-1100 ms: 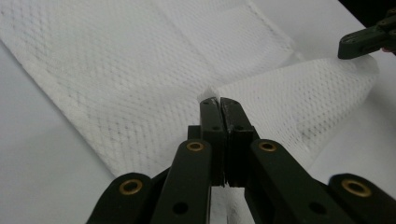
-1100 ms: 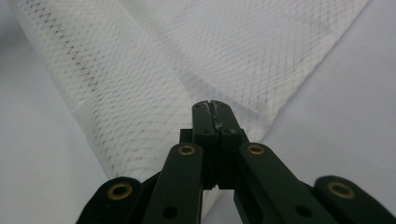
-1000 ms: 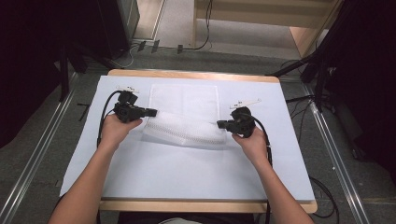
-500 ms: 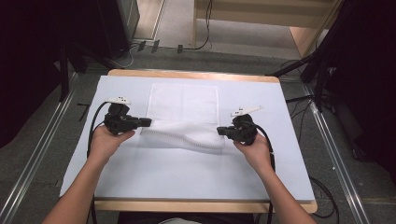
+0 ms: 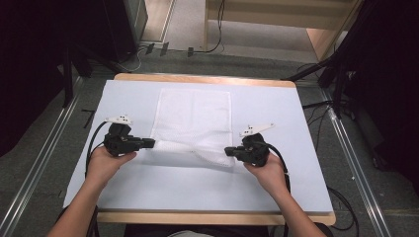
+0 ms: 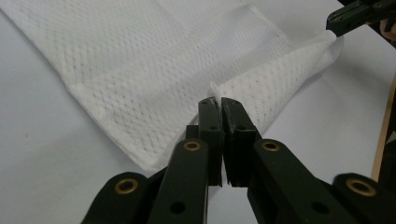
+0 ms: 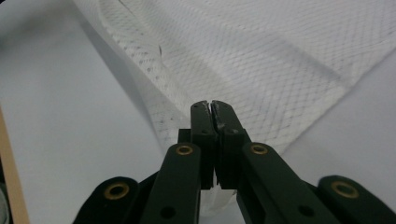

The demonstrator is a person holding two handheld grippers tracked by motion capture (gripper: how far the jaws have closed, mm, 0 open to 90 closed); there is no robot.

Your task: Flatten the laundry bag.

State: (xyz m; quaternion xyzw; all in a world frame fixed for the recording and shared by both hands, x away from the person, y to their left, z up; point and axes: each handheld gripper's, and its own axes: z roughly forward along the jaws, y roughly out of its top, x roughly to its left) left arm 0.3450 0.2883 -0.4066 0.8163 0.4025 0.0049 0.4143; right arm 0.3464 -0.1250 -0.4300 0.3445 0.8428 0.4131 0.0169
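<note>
The cloth (image 5: 195, 123), a white mesh sheet, lies on the white mat (image 5: 148, 187) that covers the table (image 5: 207, 217), a little toward the far side and about midway between the mat's left and right edges. Its far part lies flat as a tall rectangle. Its near edge is folded over and drawn out sideways into a narrow band that runs between the two grippers.

The left gripper (image 5: 150, 143) points toward the middle from the left. In the left gripper view its jaws stand nearly together, the pads (image 6: 210, 121) pinching a small tuft at the cloth's (image 6: 154, 79) left near corner. These jaws have just been opening a little, with the cloth between them. The right gripper (image 6: 334, 21) shows in the far upper corner of that view, at the other end of the folded band.

The right gripper (image 5: 228, 150) points toward the middle from the right, at the cloth's right near corner. In the right gripper view its jaws are closed tight, pad (image 7: 203, 119) against pad, and a thin edge of cloth (image 7: 280, 70) sits in the seam between them. A strip of the table's wooden edge (image 7: 9, 158) runs along the left side of that view.

Both hands, left (image 5: 106, 163) and right (image 5: 269, 170), hold their grippers low over the mat, well apart, with the forearms coming in from the near edge.
</note>
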